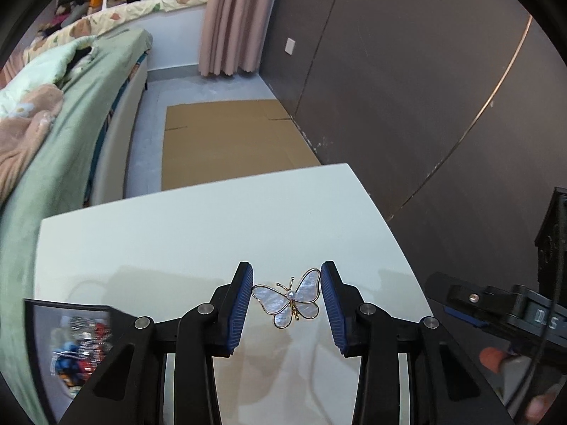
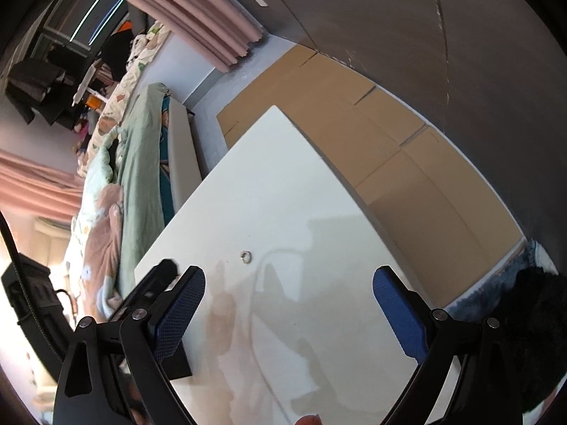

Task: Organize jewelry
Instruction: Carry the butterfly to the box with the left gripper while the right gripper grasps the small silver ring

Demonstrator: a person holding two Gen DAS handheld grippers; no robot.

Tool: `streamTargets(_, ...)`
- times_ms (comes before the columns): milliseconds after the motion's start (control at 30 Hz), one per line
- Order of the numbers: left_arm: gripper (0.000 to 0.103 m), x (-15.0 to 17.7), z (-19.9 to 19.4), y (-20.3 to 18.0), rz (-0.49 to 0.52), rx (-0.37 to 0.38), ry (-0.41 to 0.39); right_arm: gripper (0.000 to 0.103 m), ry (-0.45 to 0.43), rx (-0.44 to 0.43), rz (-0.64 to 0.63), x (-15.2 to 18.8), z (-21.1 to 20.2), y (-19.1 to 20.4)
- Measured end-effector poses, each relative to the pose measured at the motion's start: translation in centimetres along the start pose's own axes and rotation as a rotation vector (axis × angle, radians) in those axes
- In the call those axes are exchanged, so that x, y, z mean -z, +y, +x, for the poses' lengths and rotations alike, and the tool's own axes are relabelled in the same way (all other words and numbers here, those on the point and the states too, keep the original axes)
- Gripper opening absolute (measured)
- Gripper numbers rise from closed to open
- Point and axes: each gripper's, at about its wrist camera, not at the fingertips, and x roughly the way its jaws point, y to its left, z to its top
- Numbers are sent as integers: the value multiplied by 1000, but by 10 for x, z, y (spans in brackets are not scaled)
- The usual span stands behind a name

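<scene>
- While the table [image 1: 198, 233] bears little, a box [image 1: 76, 340] of mixed jewelry sits at its left edge, likely the sorting point.
- Left gripper [image 1: 287, 301]: jaws pinching the brooch [image 1: 288, 299] by its wingtips, apparently sparing the pearl.
- Right gripper [image 2: 288, 304]: jaws spread, holding nothing, facing a ring [image 2: 245, 256] on the table, probably next.

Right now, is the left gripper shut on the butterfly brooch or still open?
Shut on it: both blue pads of the left gripper touch the butterfly brooch's wingtips above the white table.
</scene>
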Motion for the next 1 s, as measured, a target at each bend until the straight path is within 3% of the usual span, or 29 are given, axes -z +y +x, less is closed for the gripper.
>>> streamTargets(433,41,-3,-50,58,-43,17,-82,75,27,73,-152,8,36,49)
streamTargets(533,41,0,-58,79,-93,32,-96,62,56,87,-209,9,50,62)
streamTargets(667,41,-1,-71,103,-135,43,-111,36,78,142,-252,11,64,69)
streamTargets(1000,41,2,-83,132,-158,65,-101,30,62,266,-311,12,77,75)
